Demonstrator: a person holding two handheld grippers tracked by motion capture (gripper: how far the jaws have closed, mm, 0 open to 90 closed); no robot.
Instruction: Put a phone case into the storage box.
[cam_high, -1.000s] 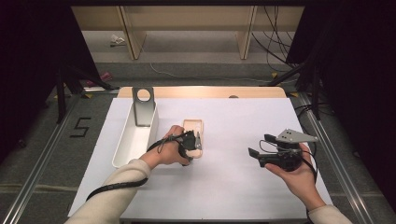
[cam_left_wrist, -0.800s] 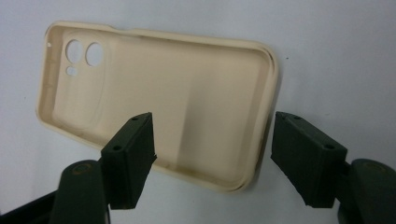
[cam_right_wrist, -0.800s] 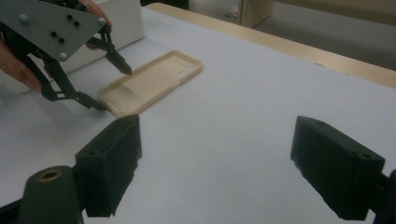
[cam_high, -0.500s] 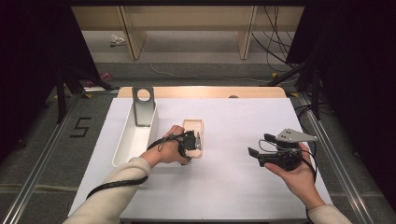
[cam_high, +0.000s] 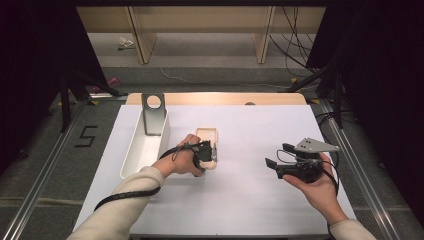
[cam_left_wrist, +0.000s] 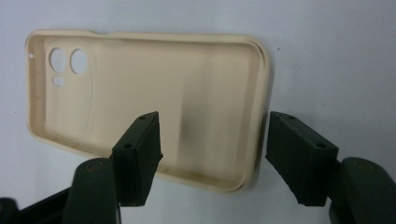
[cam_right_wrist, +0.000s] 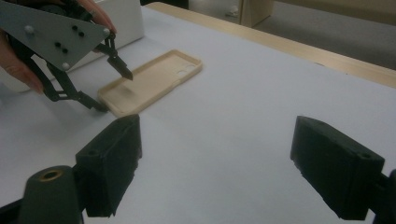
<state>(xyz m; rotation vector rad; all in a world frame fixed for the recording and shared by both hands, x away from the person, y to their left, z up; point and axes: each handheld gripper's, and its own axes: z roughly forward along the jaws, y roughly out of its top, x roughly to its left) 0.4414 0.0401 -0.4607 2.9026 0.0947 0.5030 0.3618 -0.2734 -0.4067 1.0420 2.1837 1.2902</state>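
Phone case (cam_left_wrist: 154, 98) edge between half-closed, closing left gripper (cam_left_wrist: 212, 135) jaws, not yet gripped.

in the high view the left tool (cam_high: 212, 152) hides the phone case's (cam_high: 207, 137) near end.

Cream sleeves (cam_high: 120, 212), black jaws, grey three-cornered plate (cam_high: 314, 146), black cable (cam_high: 127, 194)

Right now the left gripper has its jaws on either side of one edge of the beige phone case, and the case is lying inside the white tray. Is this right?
Not quite. The phone case lies on the white table, beside the tray, not inside it; the high view shows this. The left gripper does have its jaws on either side of one edge of the case; they have just been closing.
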